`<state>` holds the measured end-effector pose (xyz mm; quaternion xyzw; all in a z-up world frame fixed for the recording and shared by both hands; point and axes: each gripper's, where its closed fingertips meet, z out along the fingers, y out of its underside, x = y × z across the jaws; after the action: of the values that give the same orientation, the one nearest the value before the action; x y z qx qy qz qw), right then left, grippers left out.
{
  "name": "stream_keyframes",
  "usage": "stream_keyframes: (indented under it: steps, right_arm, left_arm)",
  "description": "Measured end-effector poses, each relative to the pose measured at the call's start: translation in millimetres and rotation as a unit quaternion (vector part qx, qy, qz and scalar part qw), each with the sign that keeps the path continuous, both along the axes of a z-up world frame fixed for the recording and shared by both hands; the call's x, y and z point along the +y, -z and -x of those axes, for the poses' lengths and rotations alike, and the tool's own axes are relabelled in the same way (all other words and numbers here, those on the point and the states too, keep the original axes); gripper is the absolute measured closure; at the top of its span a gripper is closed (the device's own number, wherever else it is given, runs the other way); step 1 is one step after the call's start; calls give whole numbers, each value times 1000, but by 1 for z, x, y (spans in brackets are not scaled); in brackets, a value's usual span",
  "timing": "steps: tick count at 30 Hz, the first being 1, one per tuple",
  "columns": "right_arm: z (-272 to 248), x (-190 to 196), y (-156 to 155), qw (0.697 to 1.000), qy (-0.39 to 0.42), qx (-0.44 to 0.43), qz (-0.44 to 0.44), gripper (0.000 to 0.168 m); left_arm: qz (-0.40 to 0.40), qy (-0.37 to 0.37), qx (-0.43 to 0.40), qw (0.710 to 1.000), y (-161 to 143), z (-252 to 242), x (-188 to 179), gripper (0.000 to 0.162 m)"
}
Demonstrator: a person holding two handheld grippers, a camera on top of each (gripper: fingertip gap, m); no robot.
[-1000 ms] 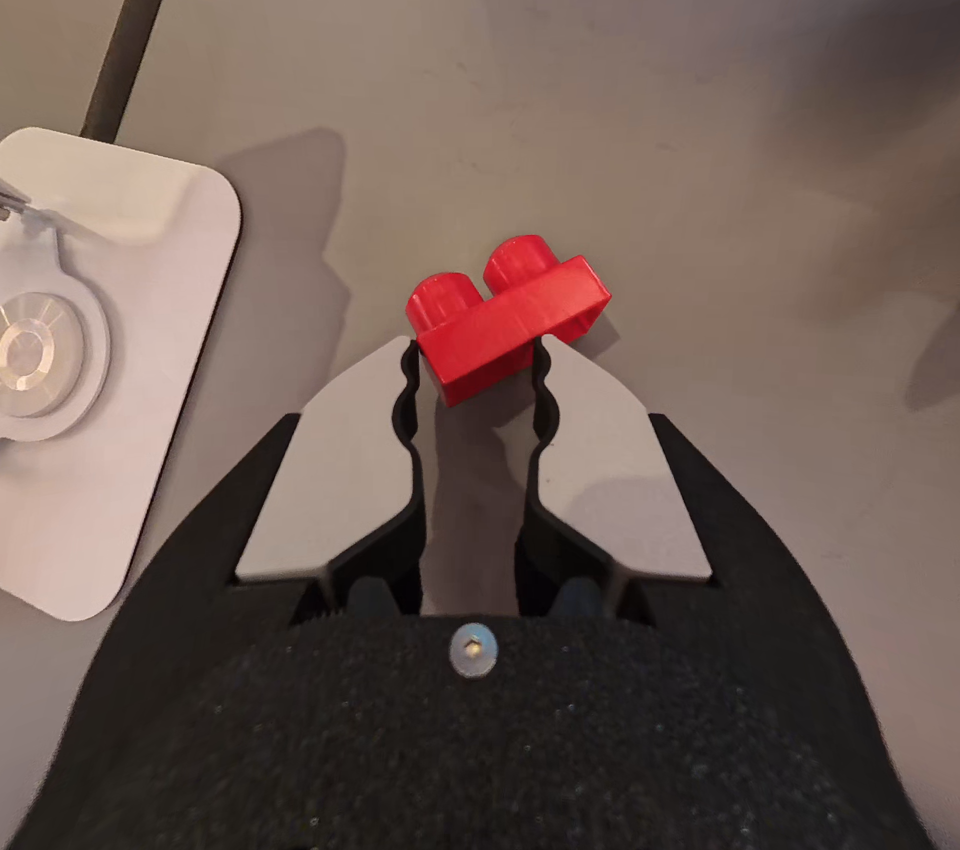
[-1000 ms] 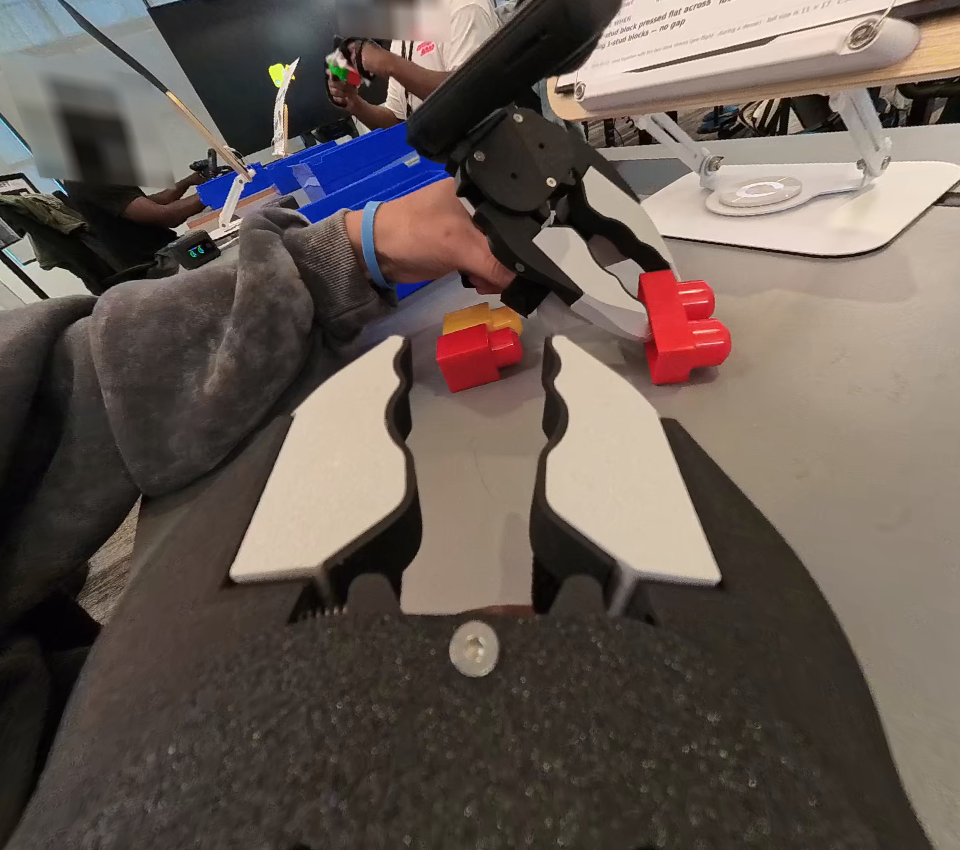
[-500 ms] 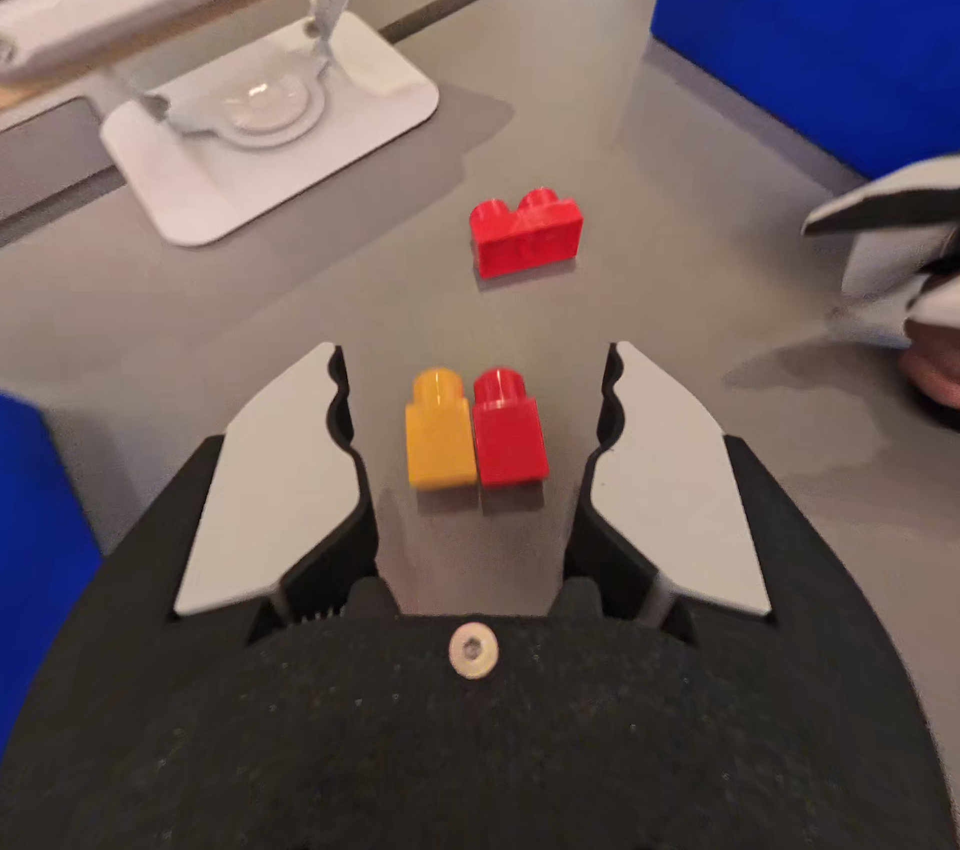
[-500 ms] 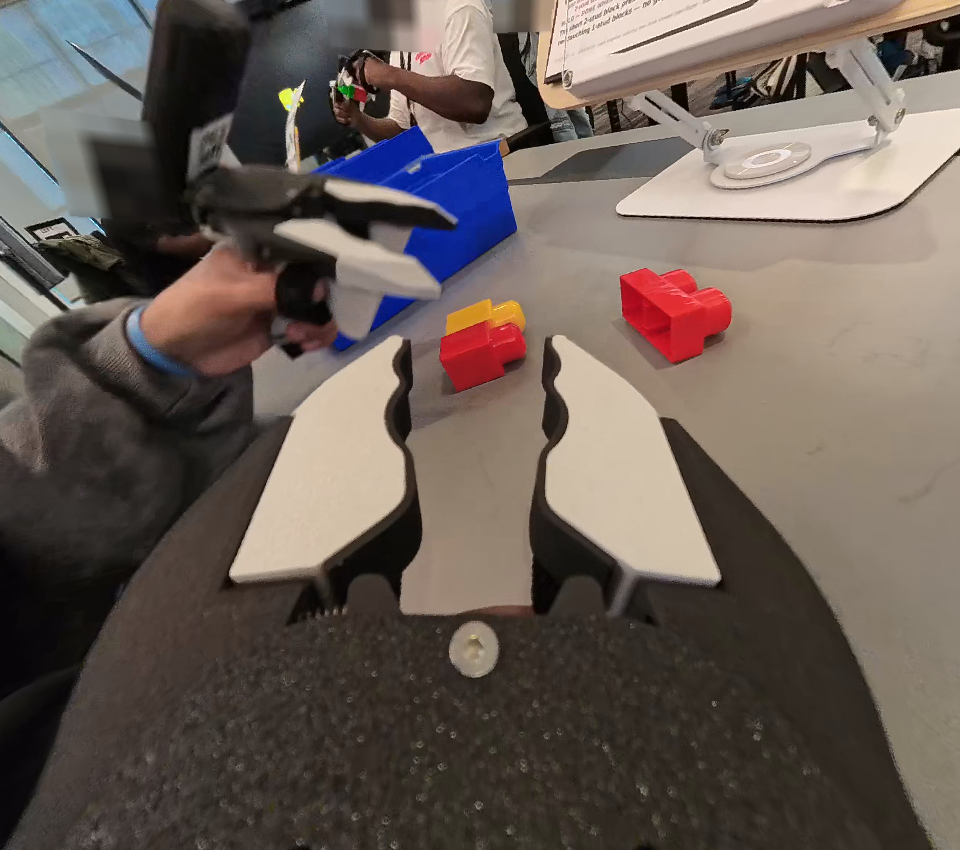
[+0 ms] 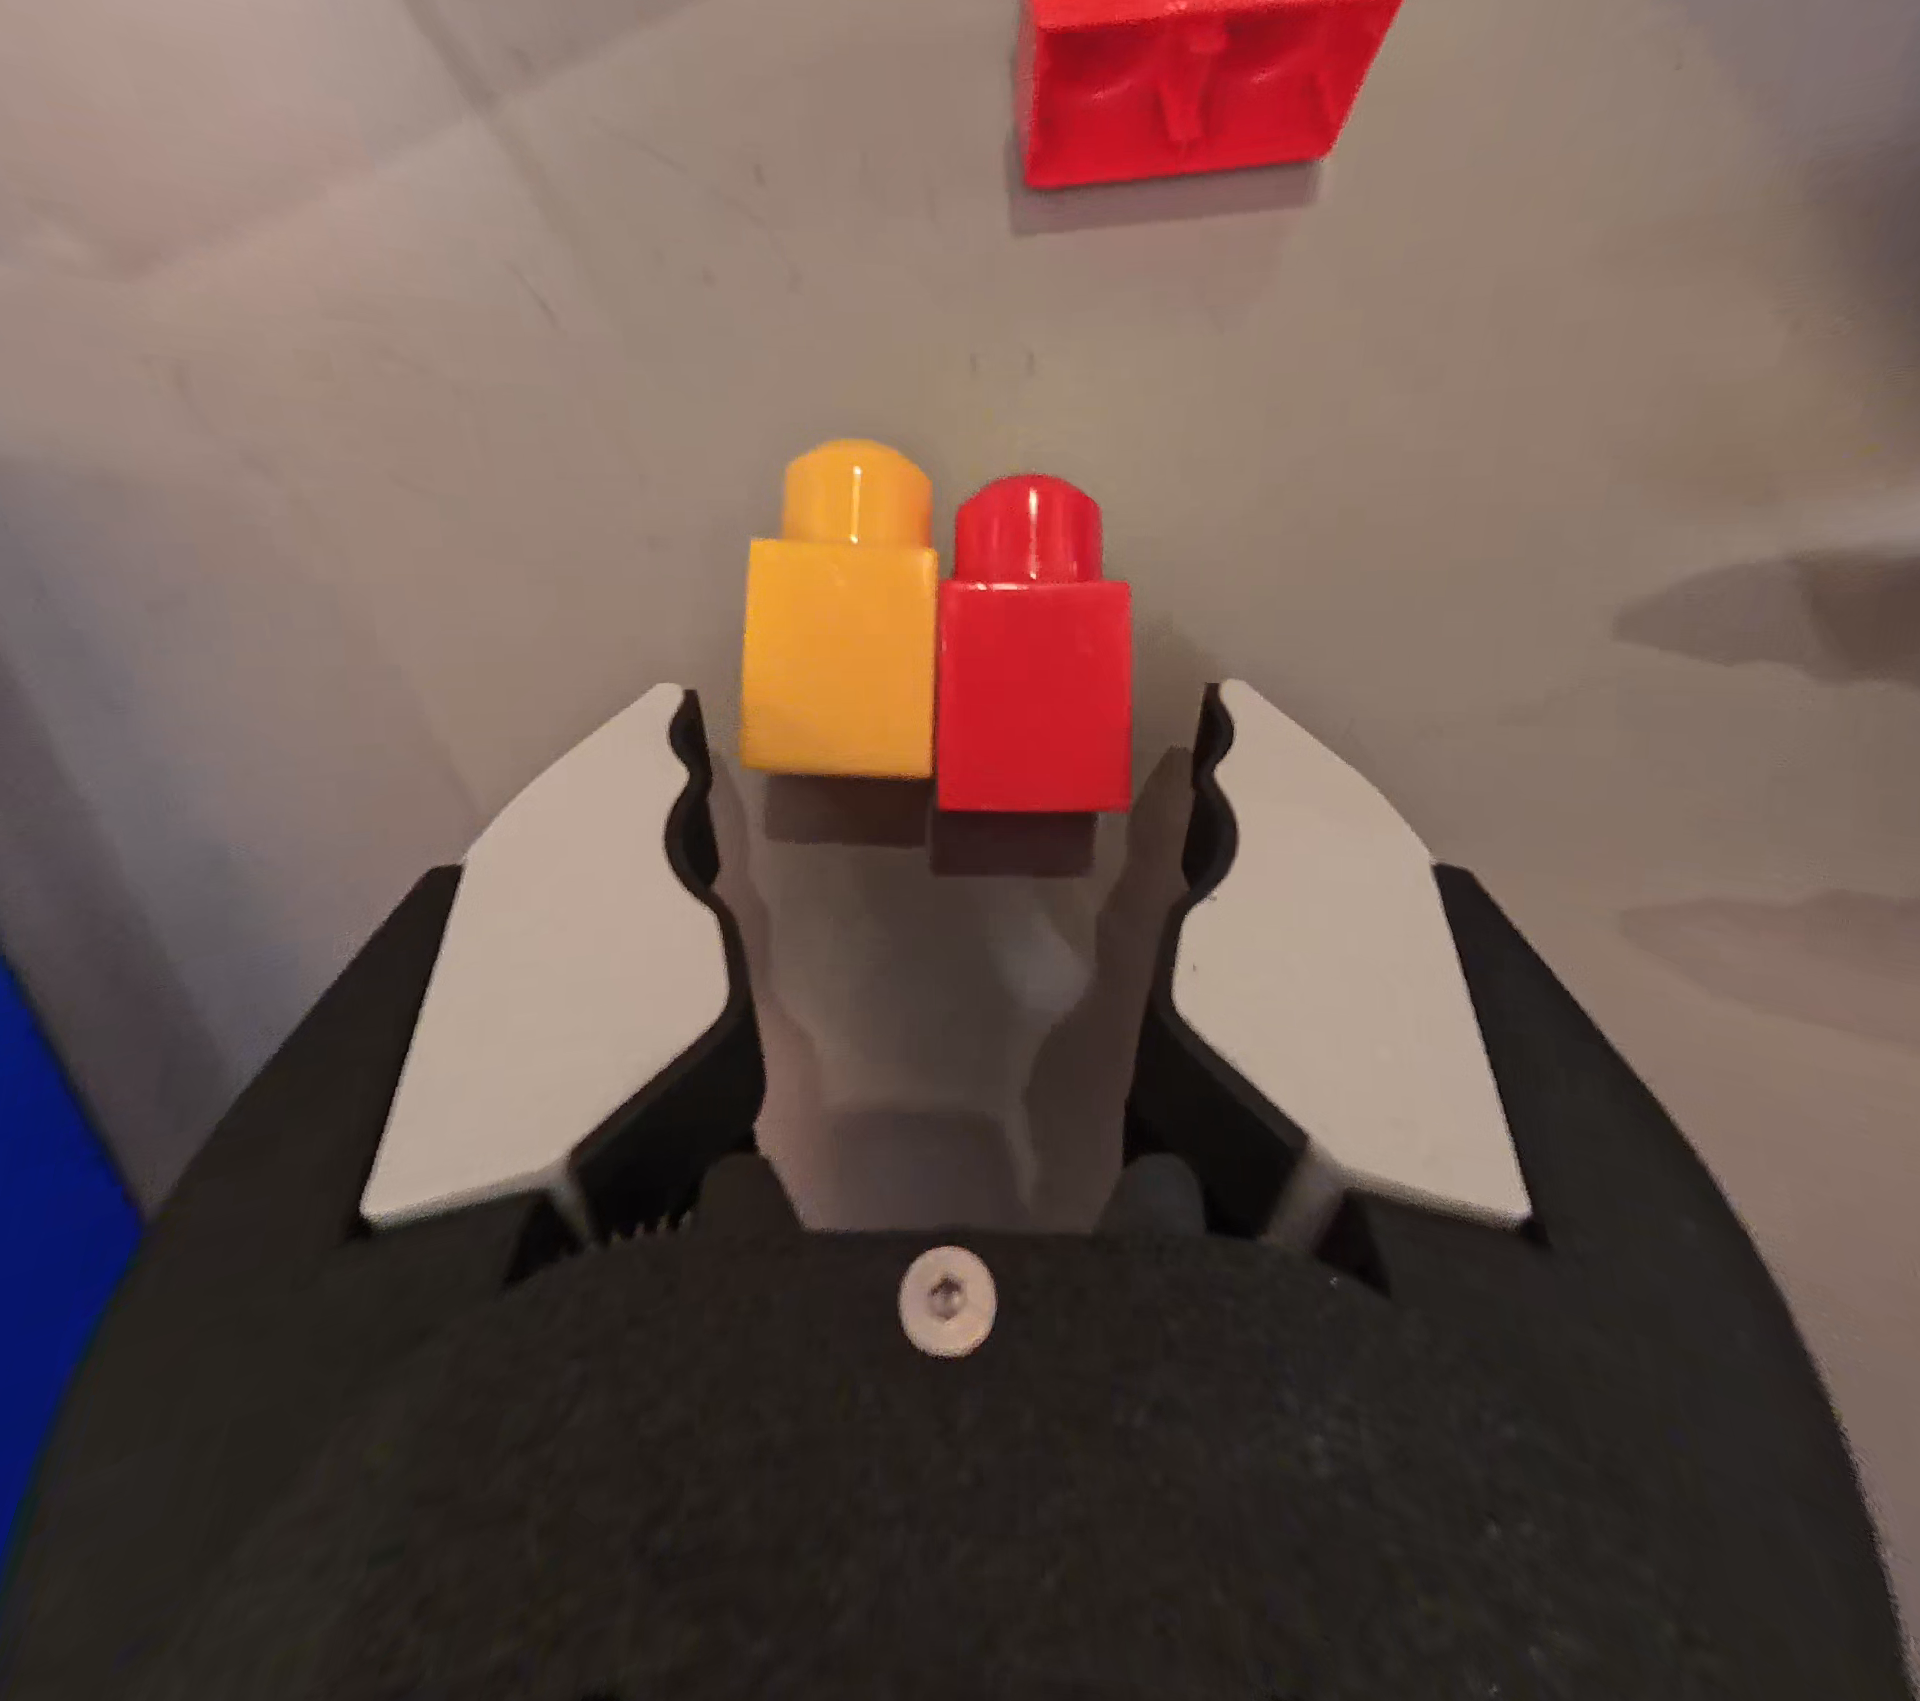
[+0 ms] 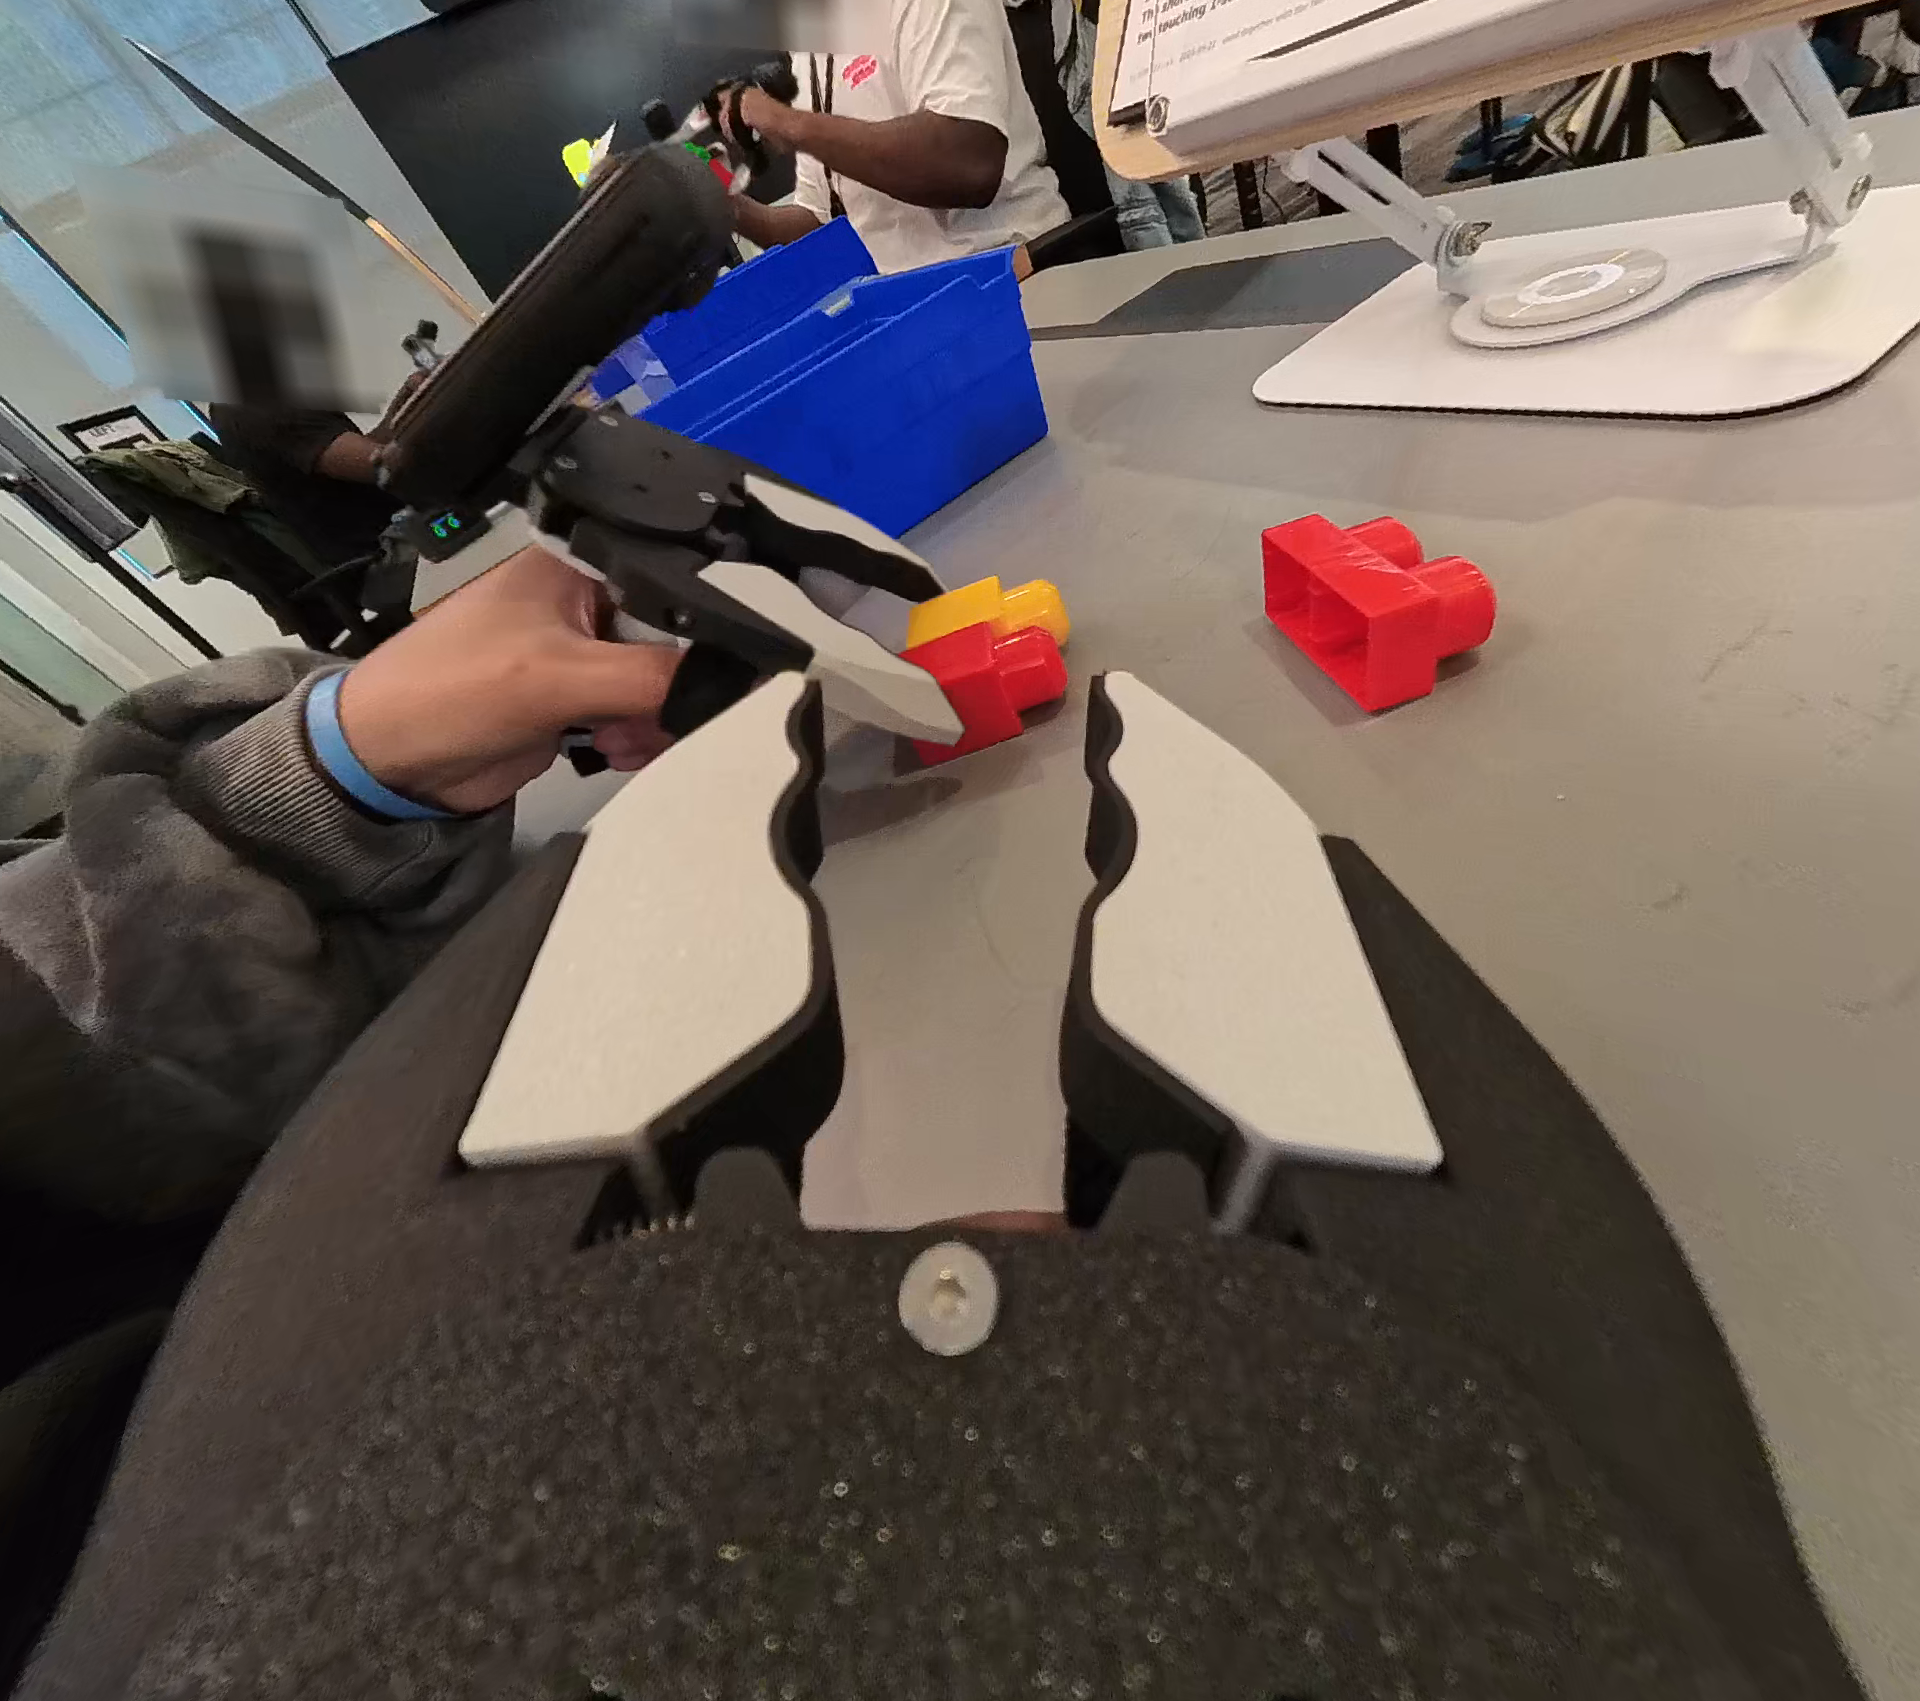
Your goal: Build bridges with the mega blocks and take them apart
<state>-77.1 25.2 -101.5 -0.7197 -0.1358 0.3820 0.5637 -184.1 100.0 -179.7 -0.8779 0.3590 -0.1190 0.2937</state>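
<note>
Left gripper (image 5: 948, 706): jaws spread and empty, tips low over the grey table (image 5: 416, 301), flanking the near ends of a yellow block (image 5: 840, 654) and a small red block (image 5: 1031, 690) that lie on their sides touching each other, studs pointing away. Wide red block (image 5: 1205, 41): two studs, on its side, hollow underside showing, apart beyond the pair. Right gripper (image 6: 948, 706): jaws parted and empty, held back from the blocks; blue bin (image 6: 862, 394) and white stand (image 6: 1621, 321) farther off.
</note>
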Motion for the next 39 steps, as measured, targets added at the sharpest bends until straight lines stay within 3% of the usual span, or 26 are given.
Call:
stream_keyframes:
  steps: [4, 8, 20, 26, 39]
  right_arm:
    - [0, 0, 0, 1000, -1, 2, 1, 120]
    - [1, 0, 1, 1000, -3, 0, 2, 120]
    - [1, 0, 1, 1000, -5, 1, 6, 120]
    - [1, -1, 1, 1000, -6, 3, 7, 120]
    - [2, -1, 2, 1000, -8, 3, 8, 120]
  left_arm:
    - [9, 5, 49, 999, 12, 5, 5, 64]
    - [7, -2, 57, 998, 15, 9, 11, 70]
    - [19, 46, 74, 996, 13, 1, 11, 66]
    - [50, 58, 66, 995, 17, -3, 8, 85]
    - [31, 67, 42, 996, 12, -3, 7, 87]
